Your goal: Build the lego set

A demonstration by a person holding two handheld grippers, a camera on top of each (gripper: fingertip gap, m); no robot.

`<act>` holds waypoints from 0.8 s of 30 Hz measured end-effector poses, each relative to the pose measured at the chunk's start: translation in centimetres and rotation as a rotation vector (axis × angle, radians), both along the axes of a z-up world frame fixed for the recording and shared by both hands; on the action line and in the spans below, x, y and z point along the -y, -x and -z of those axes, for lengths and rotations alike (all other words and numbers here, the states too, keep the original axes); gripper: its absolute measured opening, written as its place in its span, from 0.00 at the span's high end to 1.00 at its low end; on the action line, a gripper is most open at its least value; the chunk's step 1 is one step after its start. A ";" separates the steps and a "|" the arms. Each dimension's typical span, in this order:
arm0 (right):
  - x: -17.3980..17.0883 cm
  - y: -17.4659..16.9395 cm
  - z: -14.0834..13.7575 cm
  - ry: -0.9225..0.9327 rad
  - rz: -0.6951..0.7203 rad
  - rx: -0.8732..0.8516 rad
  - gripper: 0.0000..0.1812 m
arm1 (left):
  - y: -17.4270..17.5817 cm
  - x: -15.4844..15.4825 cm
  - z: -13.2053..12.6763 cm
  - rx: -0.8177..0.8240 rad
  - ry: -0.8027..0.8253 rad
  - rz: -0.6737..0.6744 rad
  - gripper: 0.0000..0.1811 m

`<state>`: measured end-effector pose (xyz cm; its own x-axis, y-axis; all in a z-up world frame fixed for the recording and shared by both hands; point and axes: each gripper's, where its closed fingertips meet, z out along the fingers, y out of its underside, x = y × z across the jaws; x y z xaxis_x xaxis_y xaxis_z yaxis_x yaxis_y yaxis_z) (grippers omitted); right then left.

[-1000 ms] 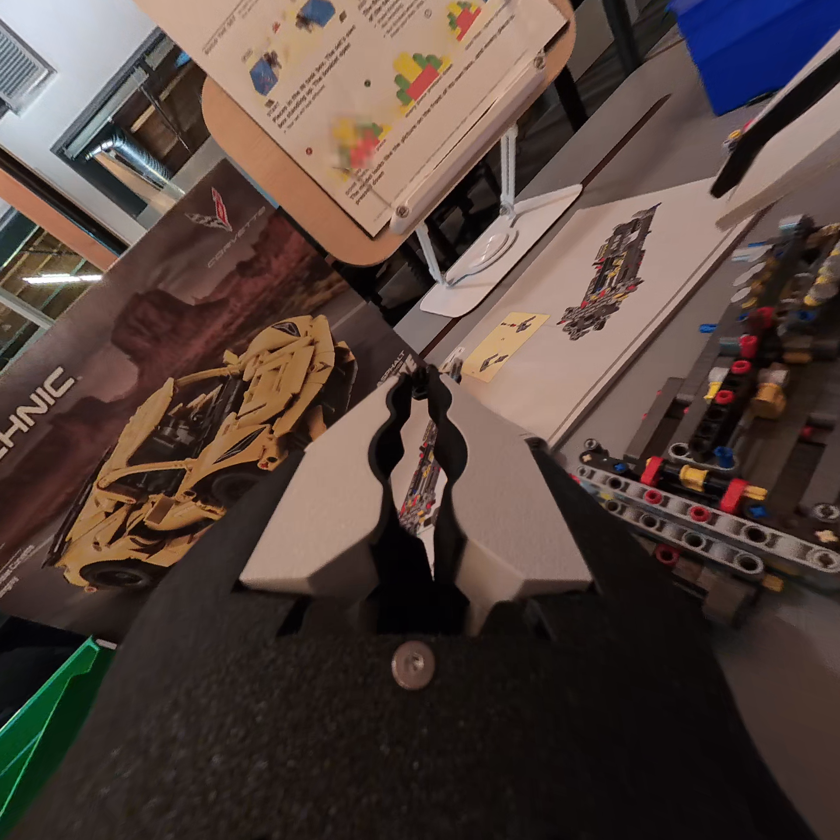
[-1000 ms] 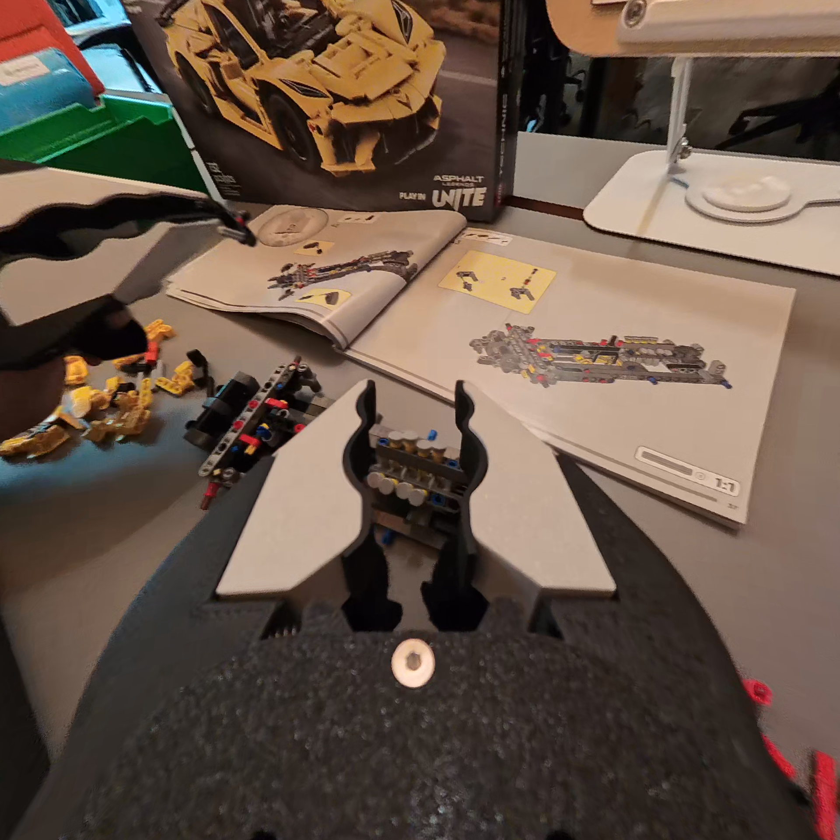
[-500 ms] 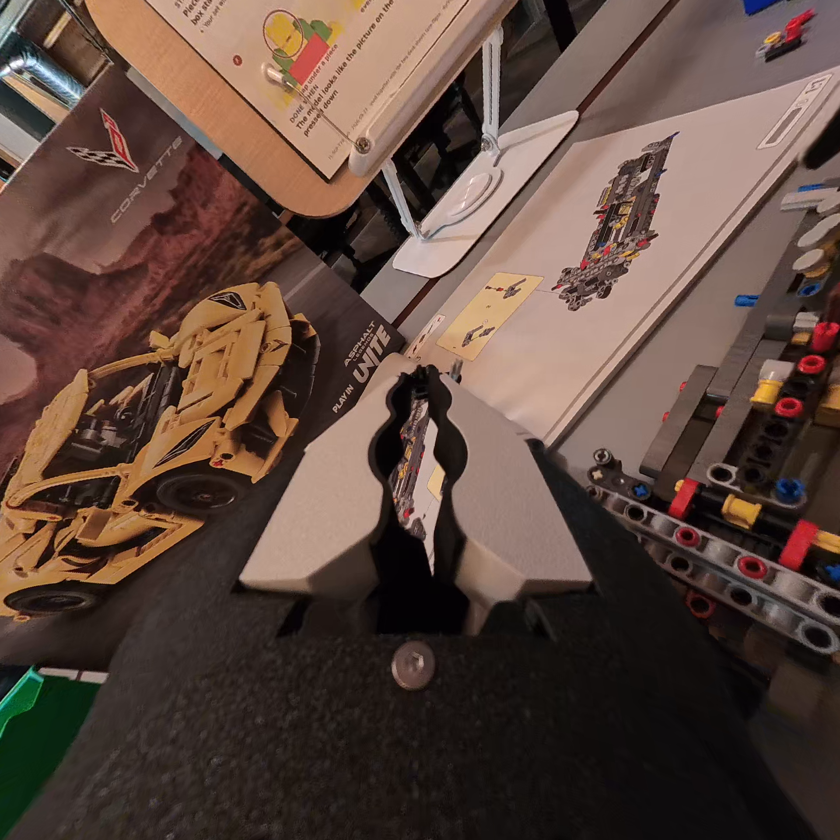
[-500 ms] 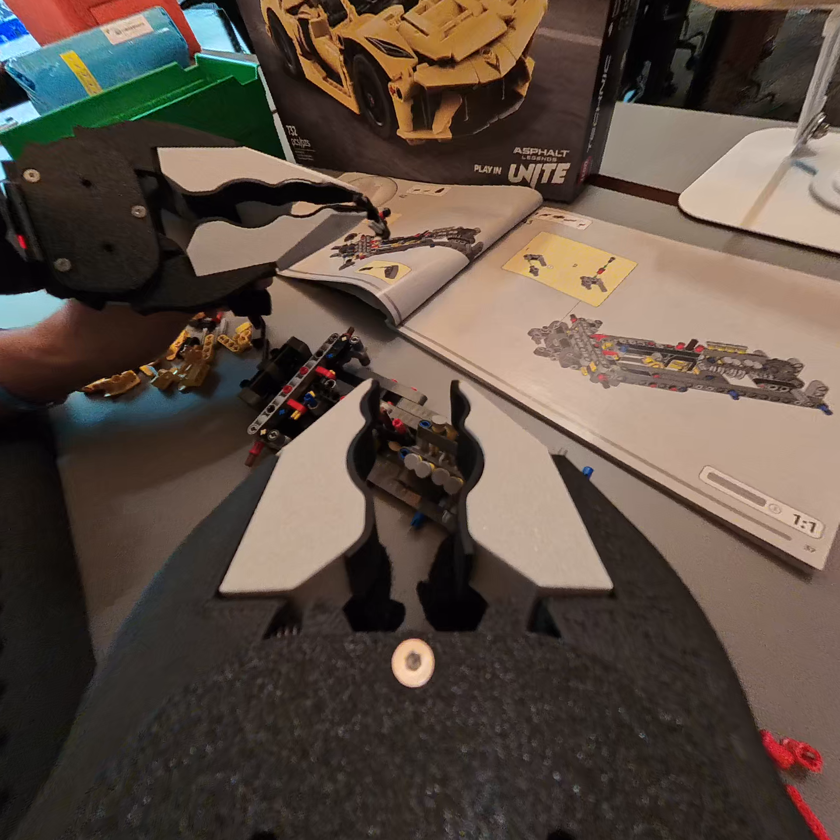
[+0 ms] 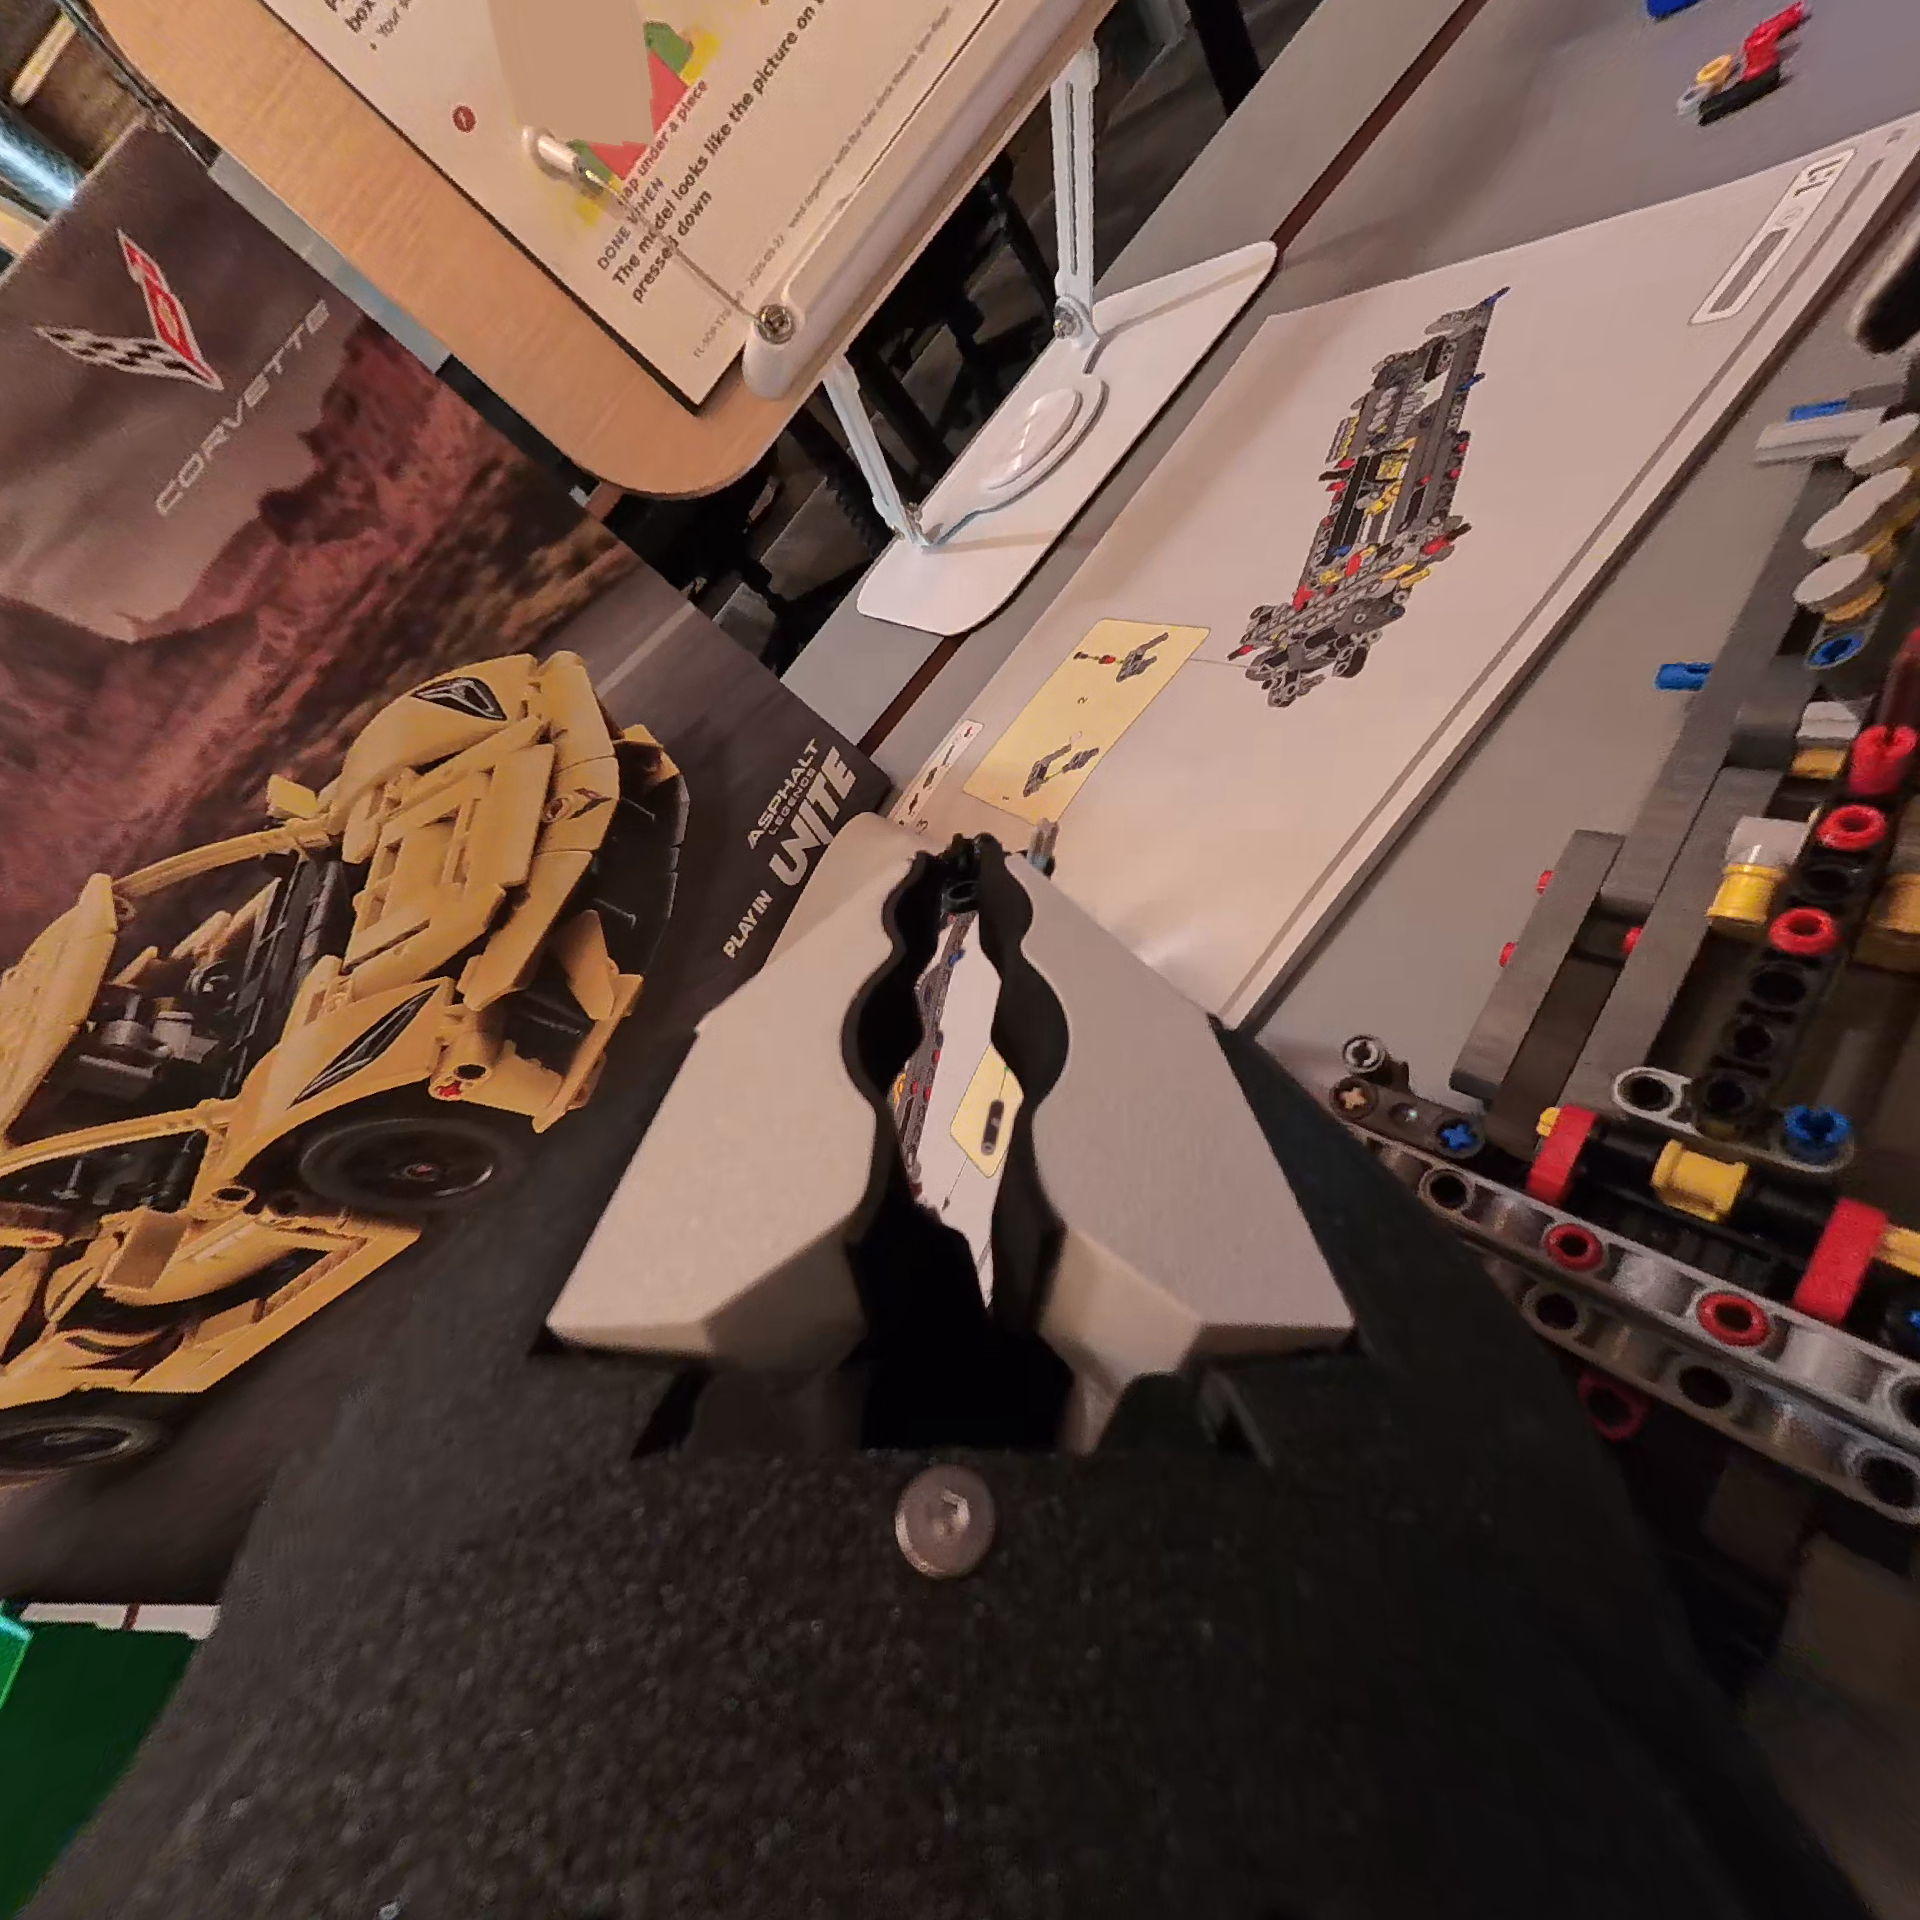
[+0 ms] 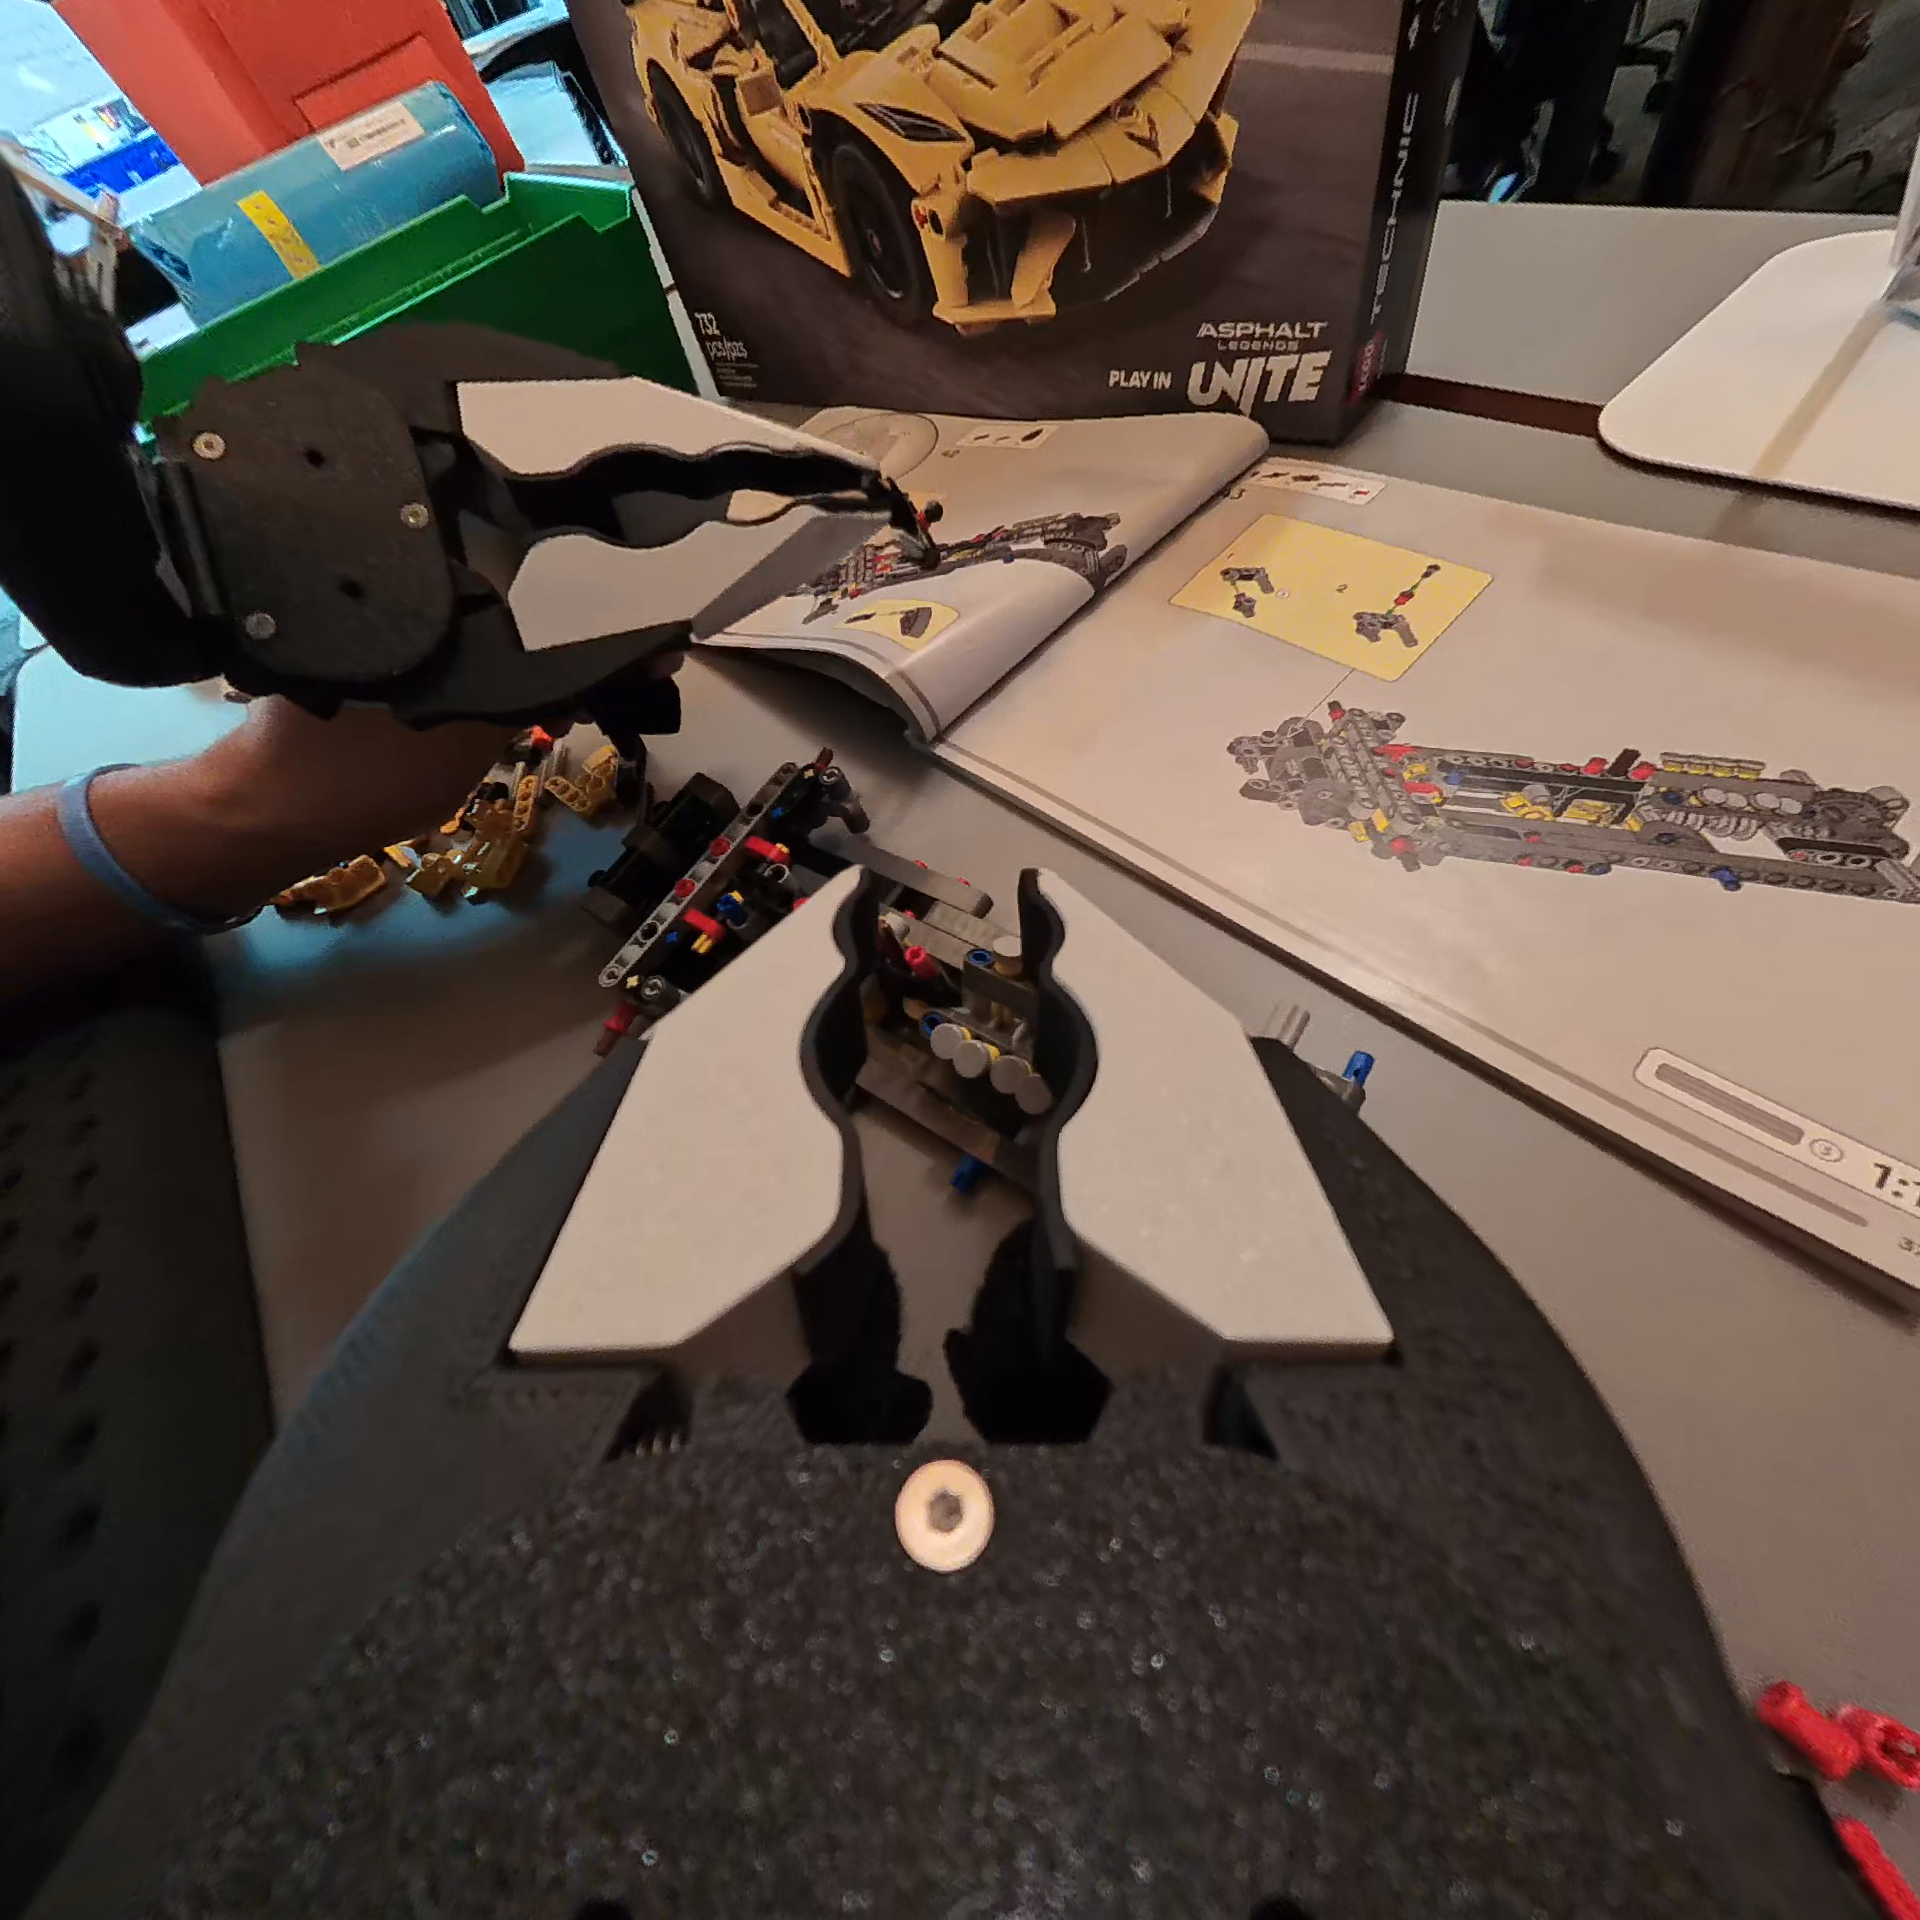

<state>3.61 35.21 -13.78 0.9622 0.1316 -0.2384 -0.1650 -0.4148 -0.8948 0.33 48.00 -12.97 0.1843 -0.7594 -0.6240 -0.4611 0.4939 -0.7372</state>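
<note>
Likely light, rigid, pop-apart: chassis (image 6: 727,894) wants gripping by its long side beams; left gripper (image 5: 971,847) pinches a small black pin (image 6: 925,530), right gripper (image 6: 940,883) spread, empty.

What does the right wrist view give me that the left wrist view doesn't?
Right wrist only: the left gripper from the side, pinching a small dark piece; the yellow loose parts under that hand; the blue roll in the green bin.

Left wrist only: the tilted instruction board overhead and a small red and yellow cluster far off.

Both: the chassis assembly, open manual, set box and white stand base.
</note>
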 end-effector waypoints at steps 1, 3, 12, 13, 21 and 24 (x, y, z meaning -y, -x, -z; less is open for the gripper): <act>0.0 0.0 0.0 -0.002 -0.001 -0.008 0.86 | 0.0 0.2 -0.1 0.004 -0.005 0.010 0.97; 0.0 0.1 -0.2 -0.012 -0.006 -0.027 0.86 | -0.1 0.6 -0.4 0.015 -0.013 0.037 0.96; -0.3 3.2 -4.2 -0.196 -0.222 -0.214 0.87 | 1.7 7.0 -4.3 0.161 -0.083 0.377 0.97; -0.2 3.8 -4.6 -0.190 -0.284 -0.235 0.87 | 2.0 7.7 -4.6 0.171 -0.090 0.400 0.97; 1.1 7.7 -8.0 -0.170 -0.619 -0.389 0.86 | 5.1 13.2 -8.0 0.268 -0.229 0.547 0.97; 2.8 9.6 -9.0 -0.173 -0.731 -0.399 0.90 | 6.5 15.0 -8.9 0.280 -0.252 0.562 0.97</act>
